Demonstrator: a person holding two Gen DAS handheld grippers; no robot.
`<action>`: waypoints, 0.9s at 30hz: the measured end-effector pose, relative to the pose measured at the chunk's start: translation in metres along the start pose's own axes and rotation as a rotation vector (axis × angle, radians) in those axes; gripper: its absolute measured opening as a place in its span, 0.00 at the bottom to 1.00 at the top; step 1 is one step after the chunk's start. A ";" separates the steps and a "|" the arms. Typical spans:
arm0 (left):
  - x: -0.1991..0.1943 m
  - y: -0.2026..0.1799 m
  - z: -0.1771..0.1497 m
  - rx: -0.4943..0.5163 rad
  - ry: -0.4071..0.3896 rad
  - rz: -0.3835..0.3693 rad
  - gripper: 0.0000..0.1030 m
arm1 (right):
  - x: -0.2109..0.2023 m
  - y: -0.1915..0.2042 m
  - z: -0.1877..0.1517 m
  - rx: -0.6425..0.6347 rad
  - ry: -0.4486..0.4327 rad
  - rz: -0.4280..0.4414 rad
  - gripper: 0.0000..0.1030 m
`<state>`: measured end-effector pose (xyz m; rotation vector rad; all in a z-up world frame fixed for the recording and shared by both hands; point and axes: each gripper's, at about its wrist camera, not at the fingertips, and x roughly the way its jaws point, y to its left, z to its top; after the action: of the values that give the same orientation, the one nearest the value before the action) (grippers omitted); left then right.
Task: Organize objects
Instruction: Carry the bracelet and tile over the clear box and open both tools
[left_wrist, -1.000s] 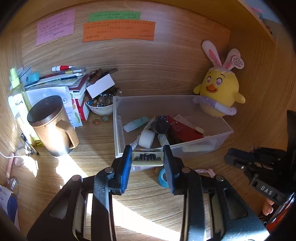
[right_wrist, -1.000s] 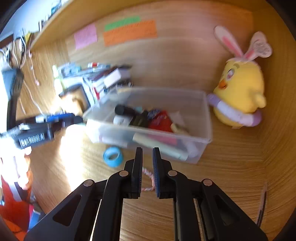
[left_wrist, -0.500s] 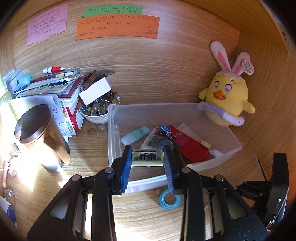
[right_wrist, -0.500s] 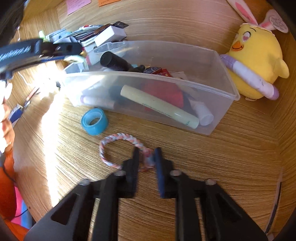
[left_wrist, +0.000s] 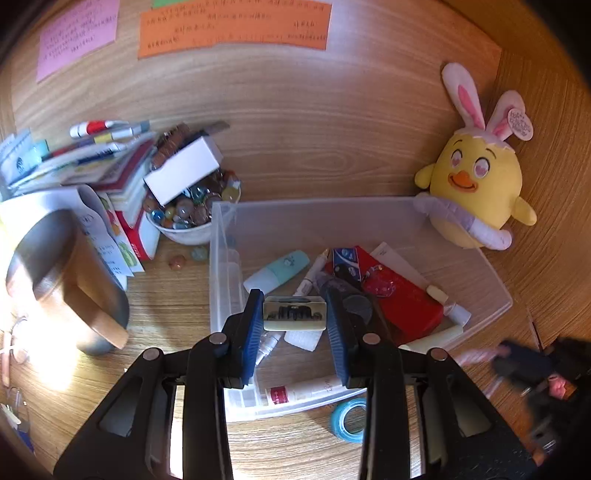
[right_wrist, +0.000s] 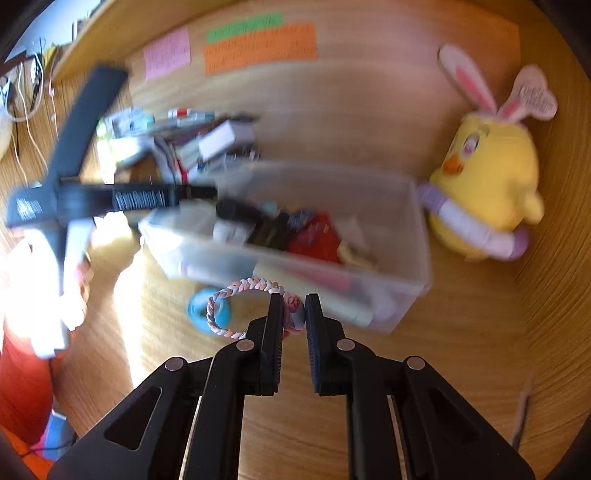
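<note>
My left gripper (left_wrist: 294, 313) is shut on a small cream block with a dark comb-like insert (left_wrist: 294, 314), held over the near left part of the clear plastic bin (left_wrist: 218, 266). The bin holds a mint tube, pens, a red packet and other small items. My right gripper (right_wrist: 293, 314) is shut on the knot of a braided pink and white bracelet (right_wrist: 240, 286), whose loop hangs out to the left, lifted off the desk in front of the bin (right_wrist: 413, 236). A blue tape roll (left_wrist: 349, 419) lies on the desk by the bin's near edge and shows blurred in the right wrist view (right_wrist: 201, 308).
A yellow chick plush with bunny ears (left_wrist: 476, 184) leans on the bin's right end. Left of the bin are a bowl of marbles (left_wrist: 192, 218), stacked books and pens (left_wrist: 96, 158) and a brown lidded mug (left_wrist: 62, 280). Wooden walls with sticky notes (left_wrist: 232, 26) close the back.
My left gripper carried the cream block forward over the bin. My right gripper dipped to the bracelet on the desk, closed on it and lifted it up.
</note>
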<state>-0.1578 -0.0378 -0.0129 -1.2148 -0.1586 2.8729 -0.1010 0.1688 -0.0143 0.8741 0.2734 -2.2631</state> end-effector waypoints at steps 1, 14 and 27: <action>0.002 0.000 0.000 0.001 0.004 0.001 0.32 | -0.003 -0.001 0.005 0.001 -0.017 -0.007 0.11; 0.008 0.004 -0.004 -0.013 0.020 -0.021 0.32 | 0.032 -0.026 0.054 0.081 -0.036 -0.012 0.10; -0.004 0.006 -0.007 -0.013 -0.018 -0.027 0.52 | 0.078 -0.015 0.050 0.040 0.043 -0.054 0.11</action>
<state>-0.1501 -0.0431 -0.0158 -1.1796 -0.1923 2.8655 -0.1787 0.1176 -0.0288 0.9471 0.2751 -2.3083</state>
